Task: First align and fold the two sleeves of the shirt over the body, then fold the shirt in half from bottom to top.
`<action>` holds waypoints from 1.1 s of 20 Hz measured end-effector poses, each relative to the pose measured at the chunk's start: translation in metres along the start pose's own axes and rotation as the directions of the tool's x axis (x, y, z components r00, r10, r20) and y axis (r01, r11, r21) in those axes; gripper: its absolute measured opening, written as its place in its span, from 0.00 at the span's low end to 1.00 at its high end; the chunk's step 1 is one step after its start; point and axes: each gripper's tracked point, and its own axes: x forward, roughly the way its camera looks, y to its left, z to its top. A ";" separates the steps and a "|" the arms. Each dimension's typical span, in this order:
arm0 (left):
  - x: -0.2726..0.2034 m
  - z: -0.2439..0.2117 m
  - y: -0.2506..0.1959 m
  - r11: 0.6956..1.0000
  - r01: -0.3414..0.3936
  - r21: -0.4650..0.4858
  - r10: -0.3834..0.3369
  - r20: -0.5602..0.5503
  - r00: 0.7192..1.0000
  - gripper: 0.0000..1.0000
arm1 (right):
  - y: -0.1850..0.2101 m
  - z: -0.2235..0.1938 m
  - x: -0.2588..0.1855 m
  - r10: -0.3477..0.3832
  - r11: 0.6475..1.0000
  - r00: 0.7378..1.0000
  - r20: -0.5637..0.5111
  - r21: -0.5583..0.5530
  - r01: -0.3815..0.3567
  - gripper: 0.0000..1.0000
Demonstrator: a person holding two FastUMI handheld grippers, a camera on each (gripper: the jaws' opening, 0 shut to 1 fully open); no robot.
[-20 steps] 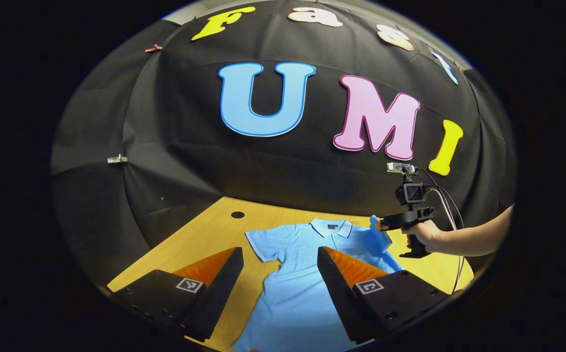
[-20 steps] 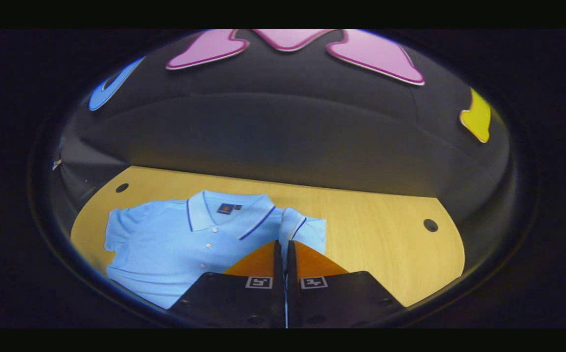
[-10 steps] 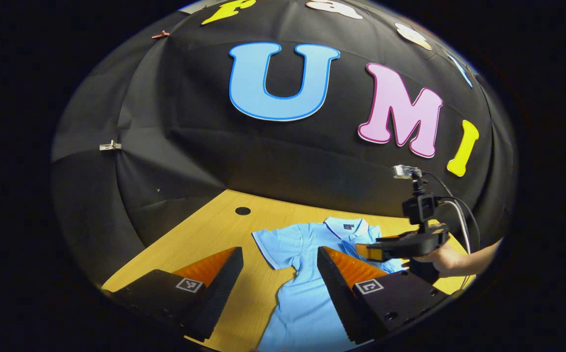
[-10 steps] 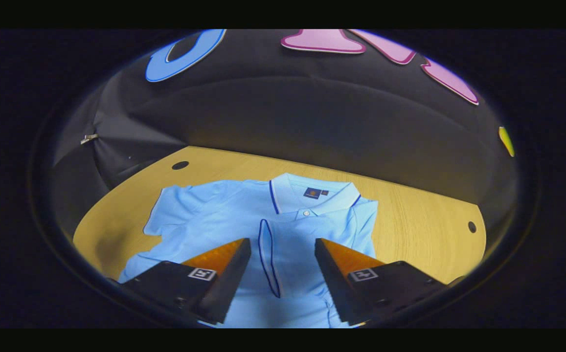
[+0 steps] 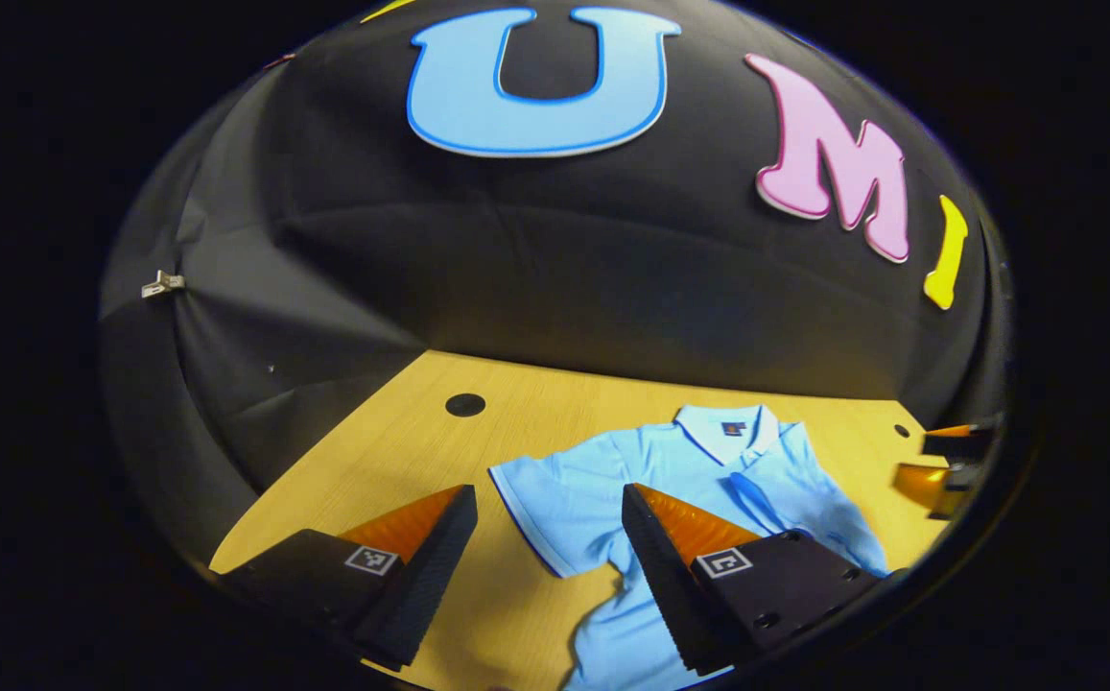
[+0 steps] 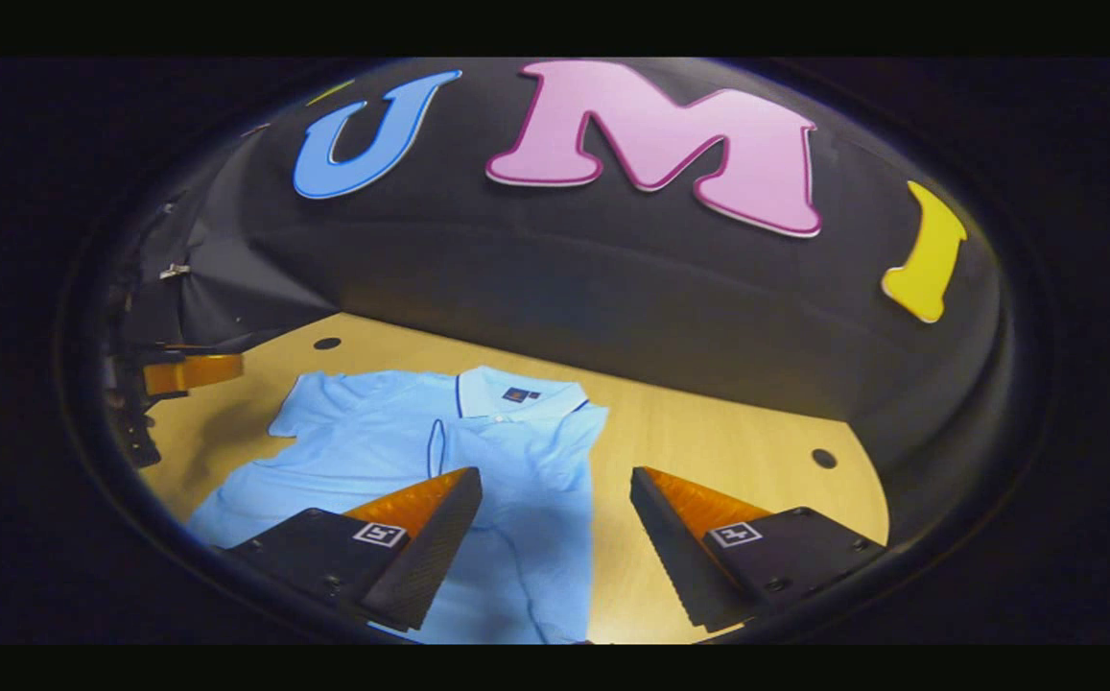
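Note:
A light blue polo shirt [image 5: 679,480] [image 6: 401,441] lies flat on the wooden table [image 5: 420,451], collar toward the black wall. One sleeve [image 6: 502,451] is folded over the body, its dark-trimmed cuff near the placket. The other sleeve [image 5: 540,504] [image 6: 310,408] still spreads out to the side. My left gripper [image 5: 545,504] hovers open just above that spread sleeve, nothing between its fingers. My right gripper [image 6: 555,485] is open over the shirt's folded side and bare table. The right gripper [image 5: 948,465] also peeks in at the edge of the left gripper view, and the left gripper [image 6: 176,374] in the right gripper view.
Round cable holes [image 5: 465,404] [image 6: 823,458] pierce the table near its back corners. The black cloth wall rises right behind the table. Bare wood [image 6: 708,432] stretches beside the shirt's folded side.
The right gripper let go of the sleeve it had carried over the body, opened, and drew back to the side. The left gripper moved closer to the spread sleeve.

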 end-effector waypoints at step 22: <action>0.142 -0.041 -0.023 0.991 0.062 0.116 -0.036 -0.211 0.977 0.12 | -0.110 -0.061 -0.071 -0.117 0.976 0.990 -0.080 0.174 0.129 0.96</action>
